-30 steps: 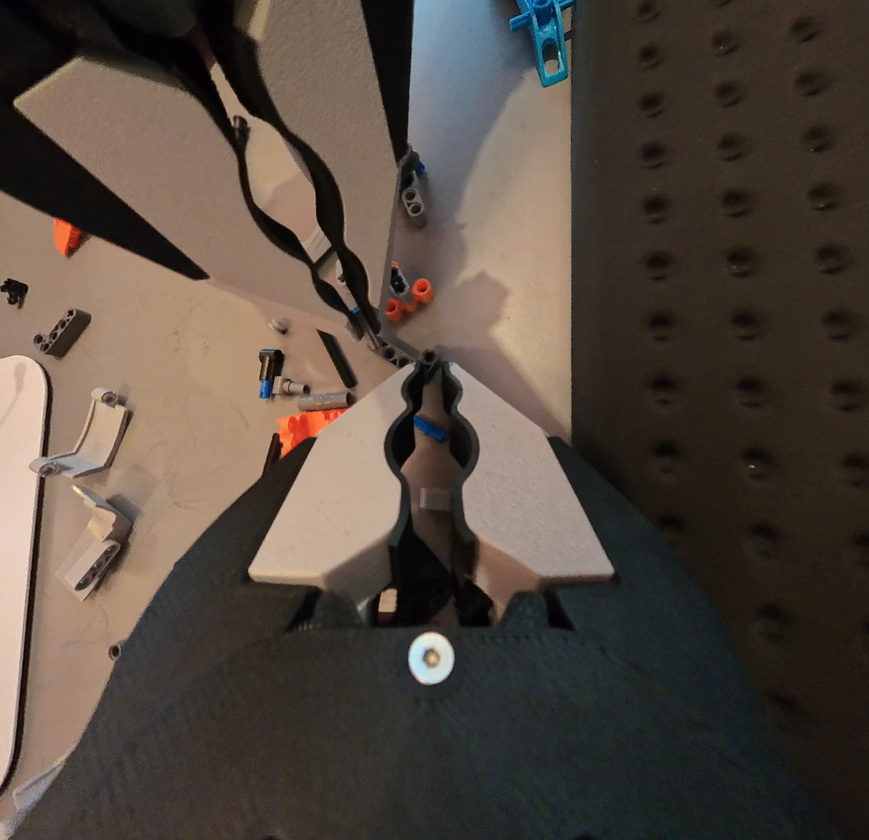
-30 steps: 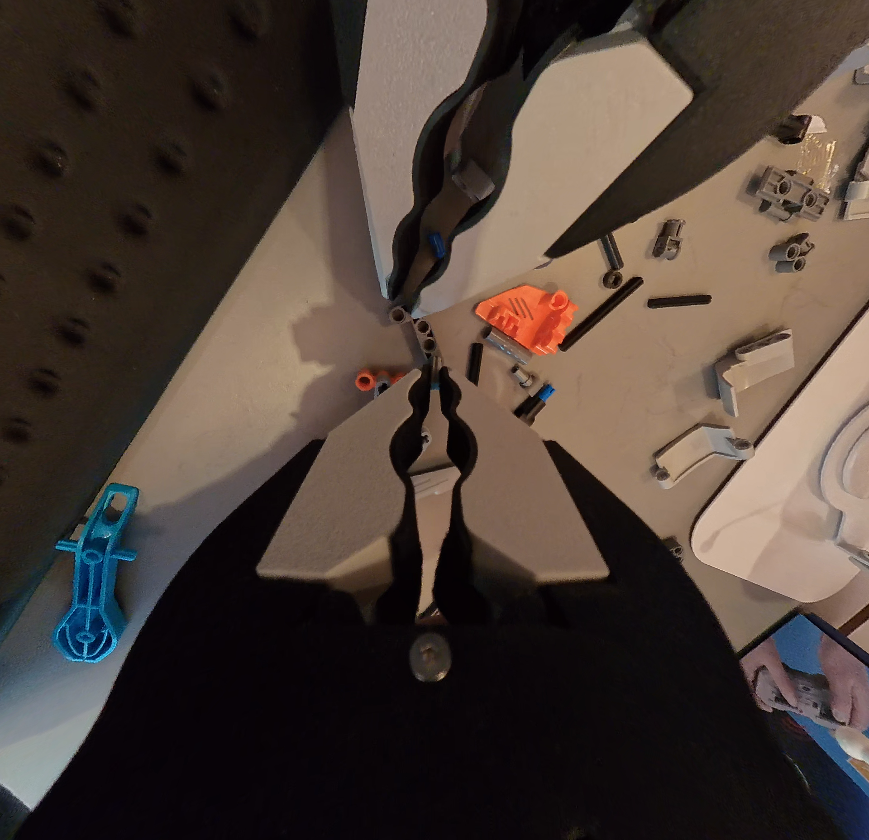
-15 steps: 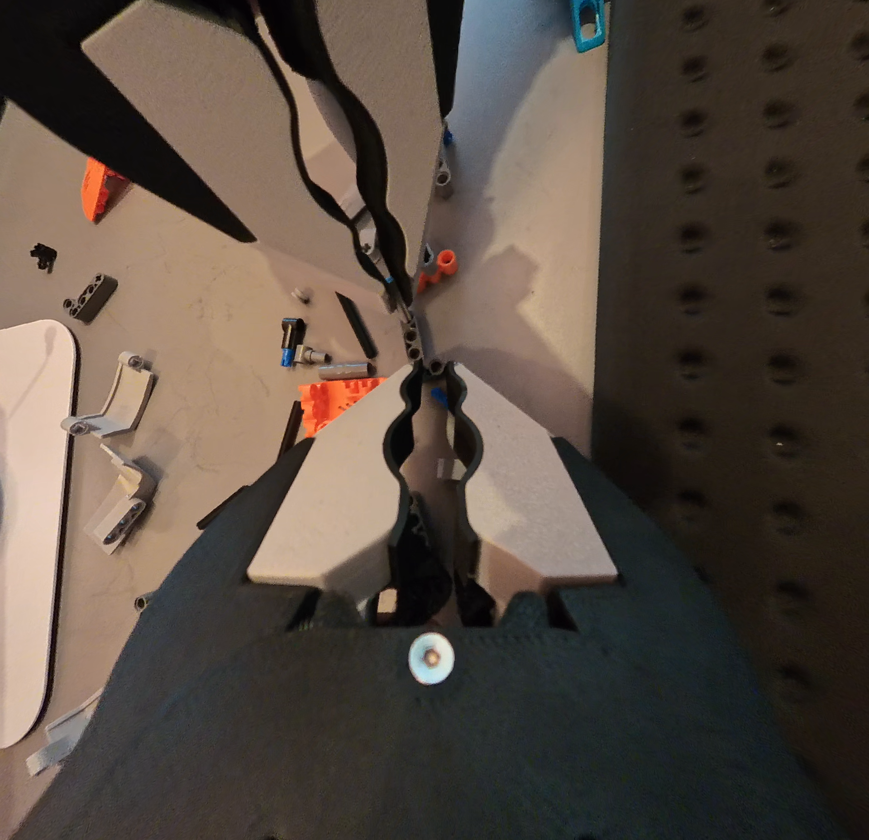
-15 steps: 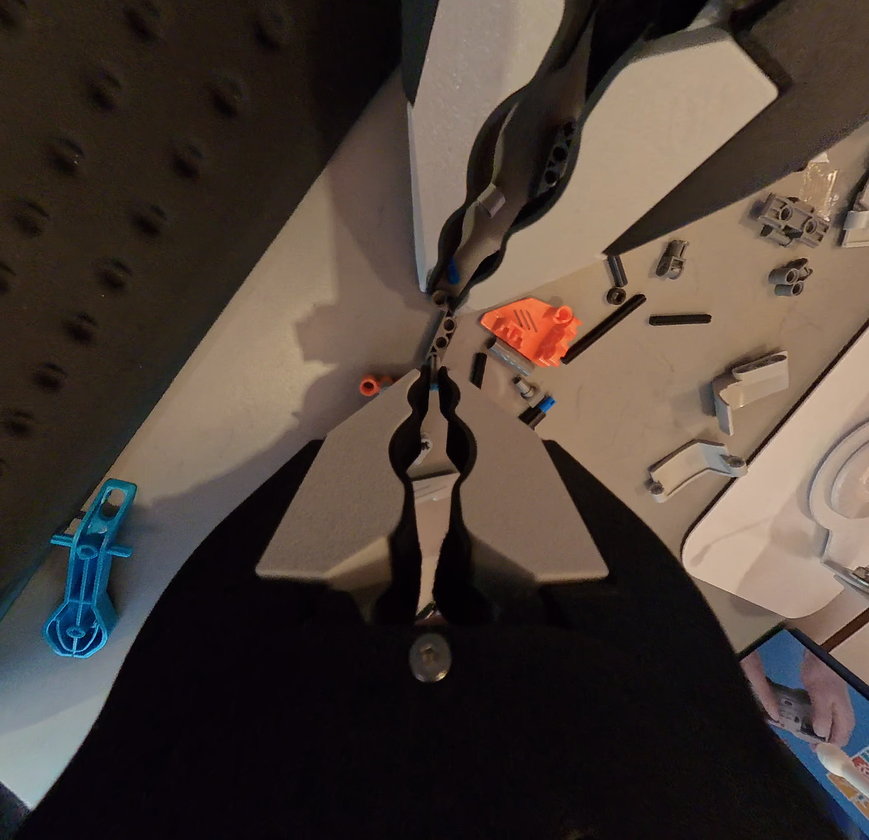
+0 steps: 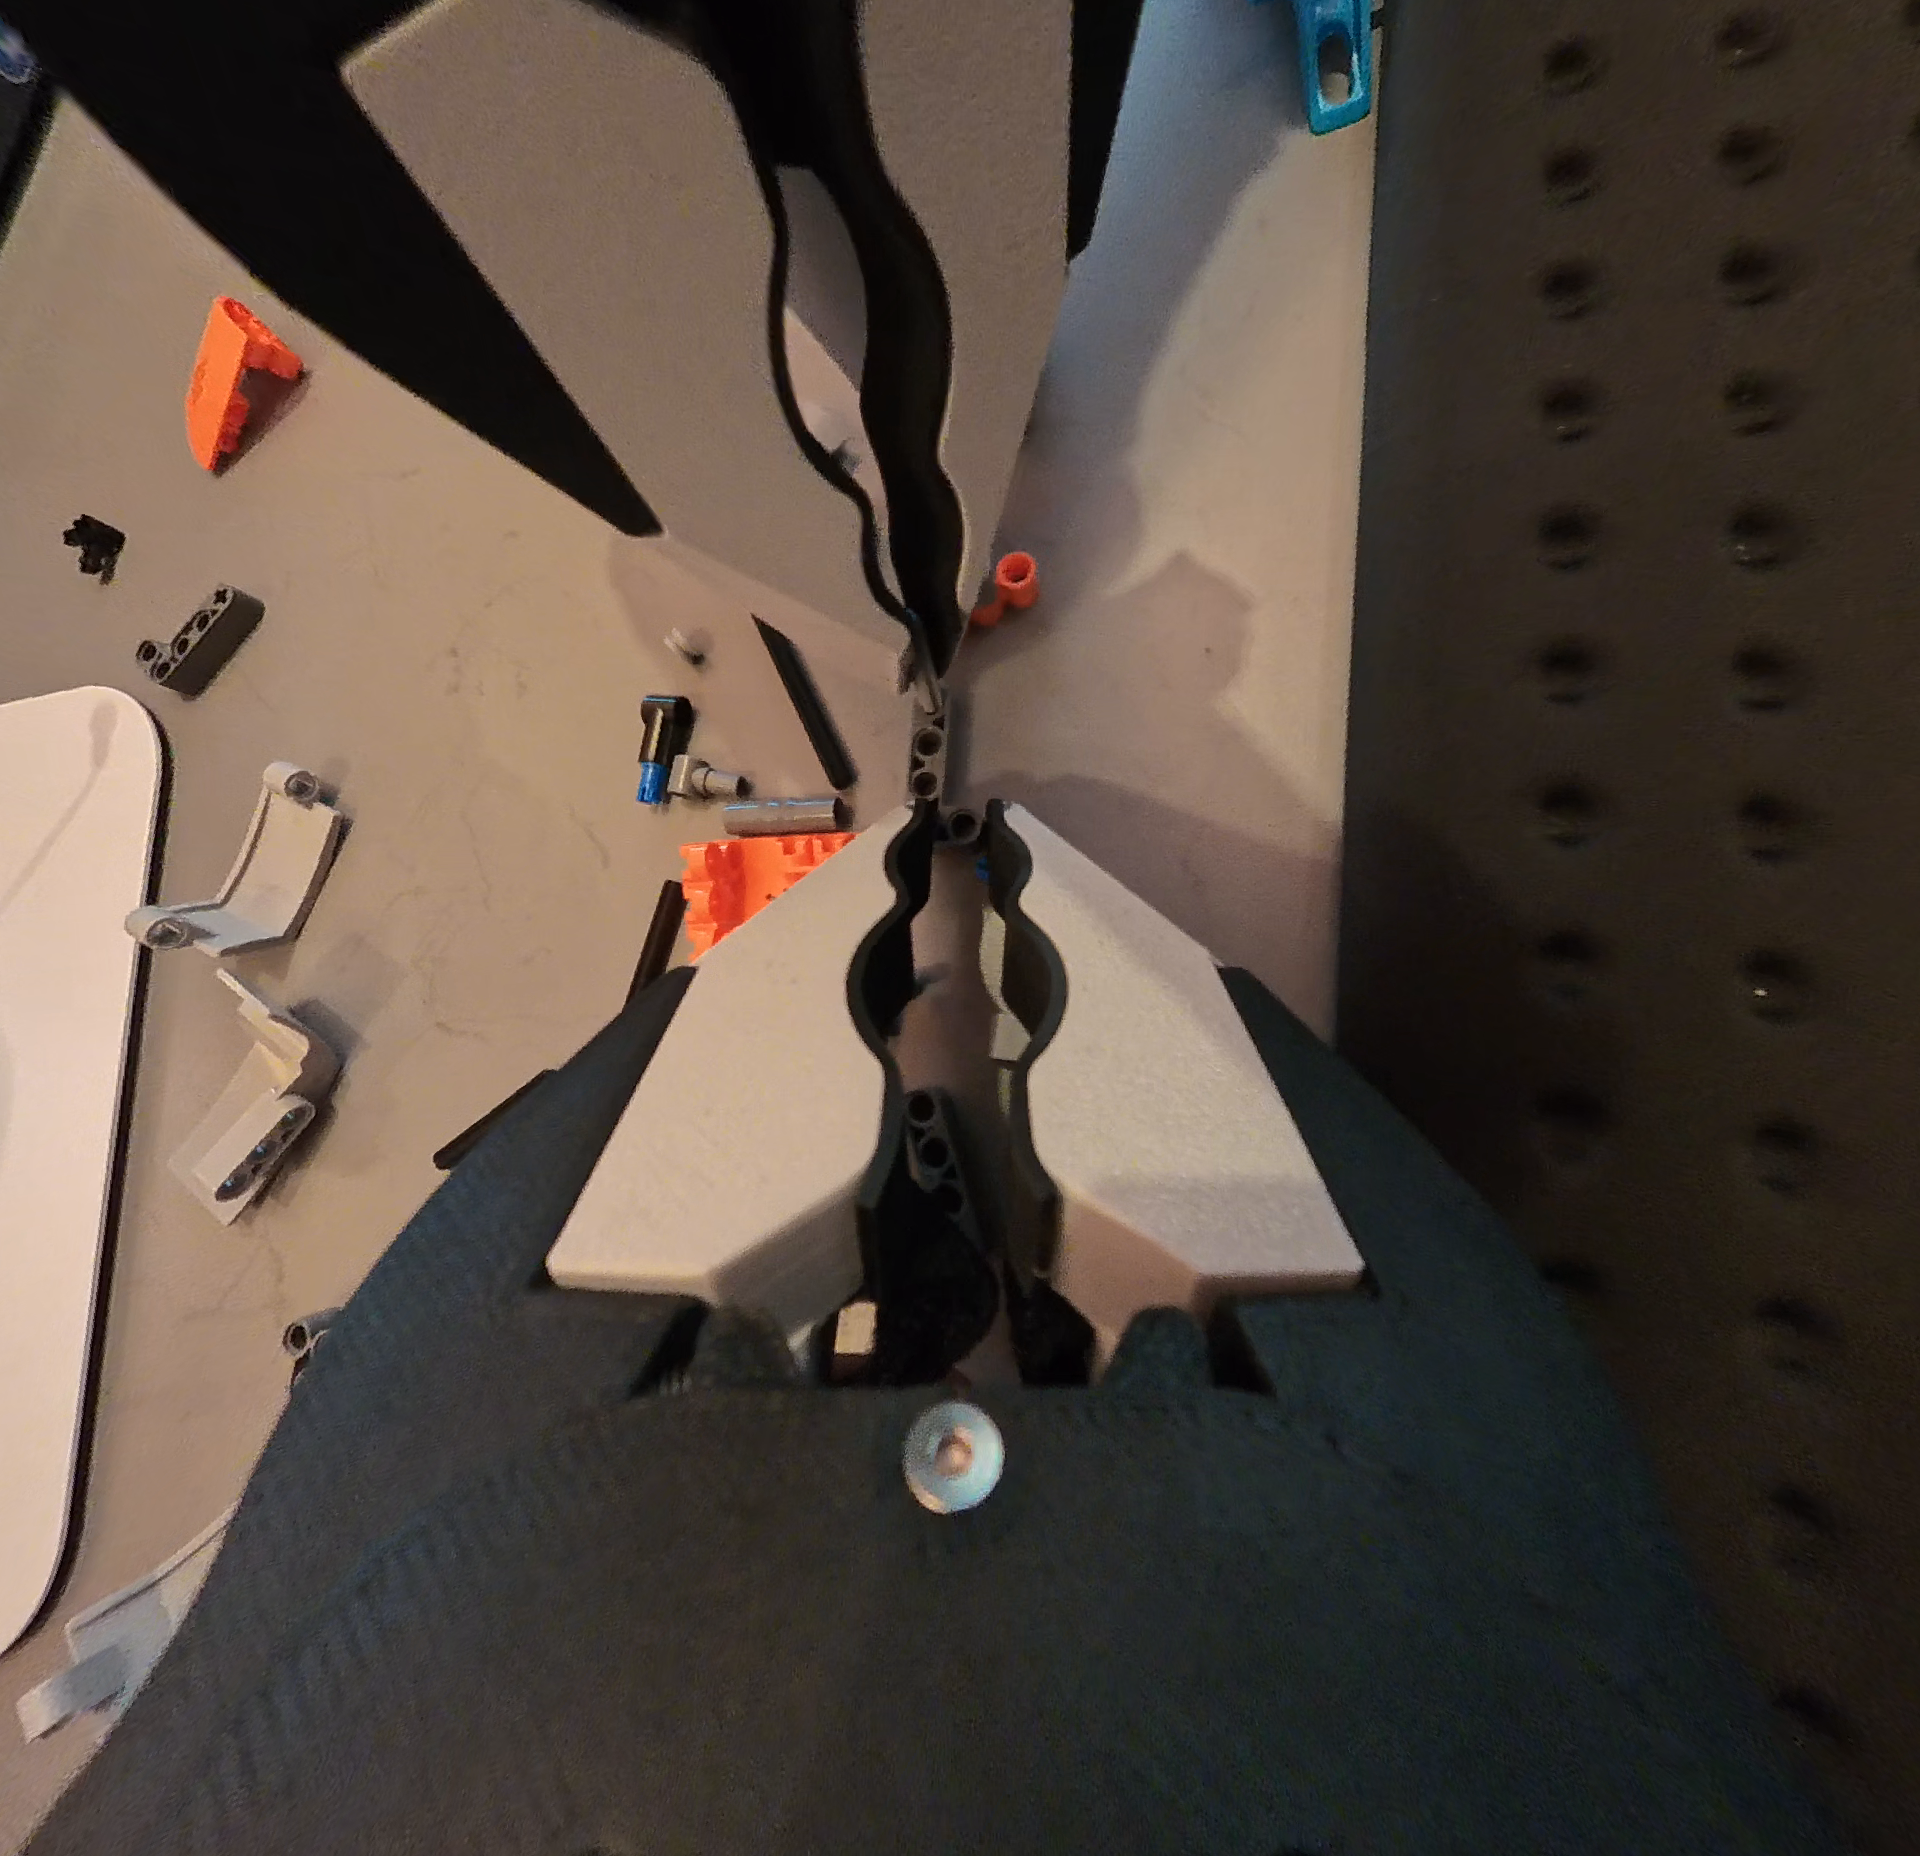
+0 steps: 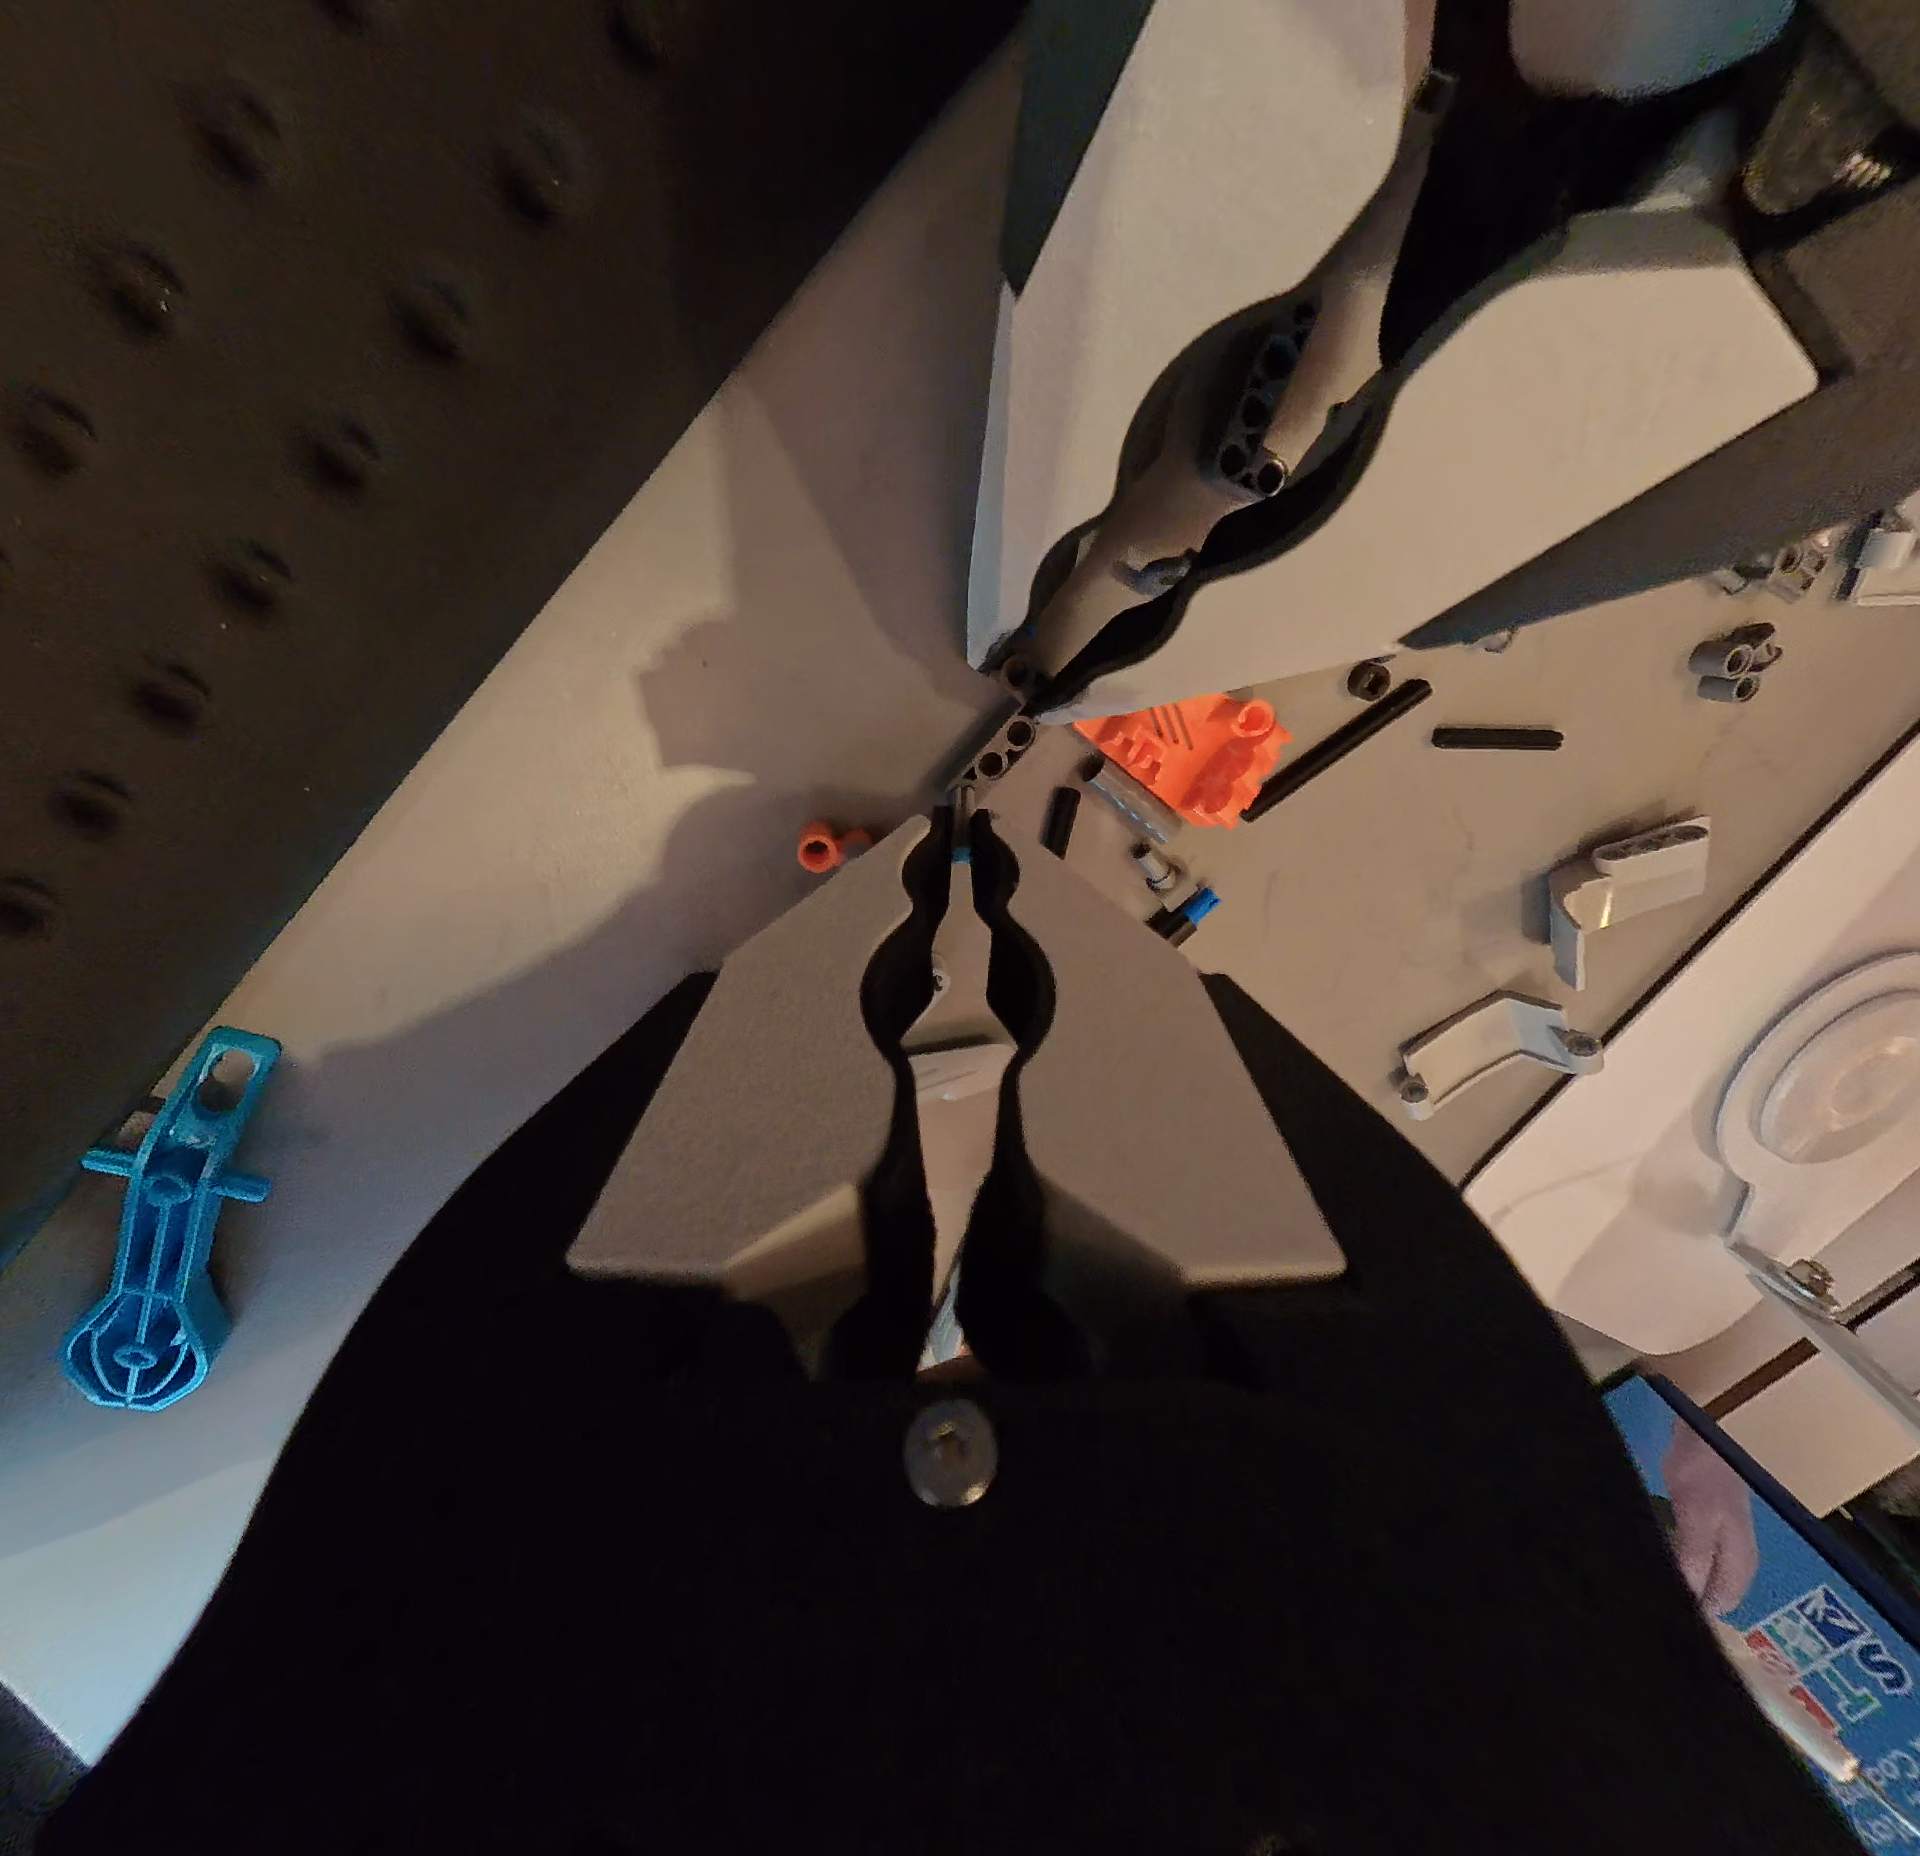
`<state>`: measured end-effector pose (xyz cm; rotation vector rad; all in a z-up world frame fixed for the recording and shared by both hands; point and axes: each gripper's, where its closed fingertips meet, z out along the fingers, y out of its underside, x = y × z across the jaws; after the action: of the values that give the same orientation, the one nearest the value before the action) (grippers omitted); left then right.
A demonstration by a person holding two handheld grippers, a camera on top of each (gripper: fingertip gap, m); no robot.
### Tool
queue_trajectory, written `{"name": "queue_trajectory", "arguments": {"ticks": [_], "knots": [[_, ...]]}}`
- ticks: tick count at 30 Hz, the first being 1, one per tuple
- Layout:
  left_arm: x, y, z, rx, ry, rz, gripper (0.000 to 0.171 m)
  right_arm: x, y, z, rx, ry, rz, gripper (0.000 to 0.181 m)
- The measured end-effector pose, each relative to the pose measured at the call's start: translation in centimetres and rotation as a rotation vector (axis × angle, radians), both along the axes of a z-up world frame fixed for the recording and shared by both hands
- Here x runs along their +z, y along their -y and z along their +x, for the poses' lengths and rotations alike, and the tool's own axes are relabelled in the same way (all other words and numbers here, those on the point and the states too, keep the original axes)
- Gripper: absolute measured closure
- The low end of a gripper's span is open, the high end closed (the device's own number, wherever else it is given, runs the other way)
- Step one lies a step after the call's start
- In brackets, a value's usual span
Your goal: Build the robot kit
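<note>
My left gripper (image 5: 951, 819) is shut on one end of a small grey beam with holes (image 5: 928, 757), held above the grey table. The beam sticks out toward my right gripper (image 5: 928, 658), which comes in from the top of the left wrist view. In the right wrist view my right gripper (image 6: 961, 827) is shut on a small black and blue pin (image 6: 958, 856). Its tip is at the free end of the grey beam (image 6: 995, 757). The left gripper (image 6: 1023, 679) reaches in from the upper right. A dark holed beam (image 6: 1257, 404) sits deeper between the left gripper's jaws.
Loose parts lie on the table: an orange panel (image 6: 1195, 757), a small orange connector (image 6: 826, 848), black axles (image 6: 1340, 746), grey curved panels (image 5: 260, 861) and a blue tool (image 6: 156, 1235). A white tray (image 5: 62, 1079) lies at one side and a dark dimpled board (image 5: 1662, 871) at the other. The tips of both grippers are at nearly the same place.
The two gripper tips have drawn a little apart, so more of the grey beam shows between them. Both grippers stay shut.
</note>
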<state>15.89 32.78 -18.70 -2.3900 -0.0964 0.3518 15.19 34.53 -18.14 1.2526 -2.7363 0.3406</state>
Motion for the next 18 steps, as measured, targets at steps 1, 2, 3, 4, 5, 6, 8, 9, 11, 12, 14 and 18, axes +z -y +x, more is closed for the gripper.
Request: {"name": "queue_trajectory", "arguments": {"ticks": [1, 2, 3, 4, 5, 6, 8, 9, 11, 12, 14, 18], "knots": [[0.00, 0.00, -0.01, 0.000, 0.004, 0.003, 0.163, 0.00, -0.01, 0.00, 0.002, -0.006, 0.005, 0.180], [0.01, -0.01, -0.03, 0.001, 0.008, 0.005, 0.163, -0.01, -0.02, 0.01, 0.005, -0.012, 0.010, 0.180], [0.01, -0.01, -0.06, 0.001, 0.009, 0.007, 0.163, -0.02, -0.01, 0.04, 0.009, -0.017, 0.017, 0.180], [0.01, -0.01, -0.07, 0.001, 0.011, 0.009, 0.163, -0.03, 0.00, 0.06, 0.014, -0.020, 0.024, 0.180], [0.01, -0.01, -0.07, 0.000, 0.015, 0.013, 0.163, -0.03, 0.01, 0.06, 0.017, -0.019, 0.031, 0.181], [0.01, -0.01, -0.07, 0.001, 0.021, 0.018, 0.163, -0.05, 0.01, 0.07, 0.019, -0.013, 0.036, 0.181], [0.02, -0.02, -0.07, 0.002, 0.036, 0.027, 0.163, -0.07, 0.00, 0.08, 0.019, 0.006, 0.045, 0.180], [0.02, -0.03, -0.07, 0.001, 0.040, 0.031, 0.163, -0.08, 0.00, 0.09, 0.020, 0.014, 0.048, 0.181], [0.03, -0.03, -0.09, 0.002, 0.051, 0.039, 0.163, -0.11, 0.02, 0.11, 0.020, 0.029, 0.056, 0.181], [0.03, -0.03, -0.09, 0.002, 0.056, 0.042, 0.163, -0.12, 0.03, 0.13, 0.022, 0.036, 0.058, 0.181], [0.04, -0.04, -0.10, 0.003, 0.067, 0.050, 0.163, -0.18, 0.07, 0.16, 0.020, 0.049, 0.062, 0.181], [0.04, -0.04, -0.13, 0.006, 0.080, 0.059, 0.164, -0.41, 0.14, 0.21, 0.005, 0.083, 0.057, 0.180]]}}
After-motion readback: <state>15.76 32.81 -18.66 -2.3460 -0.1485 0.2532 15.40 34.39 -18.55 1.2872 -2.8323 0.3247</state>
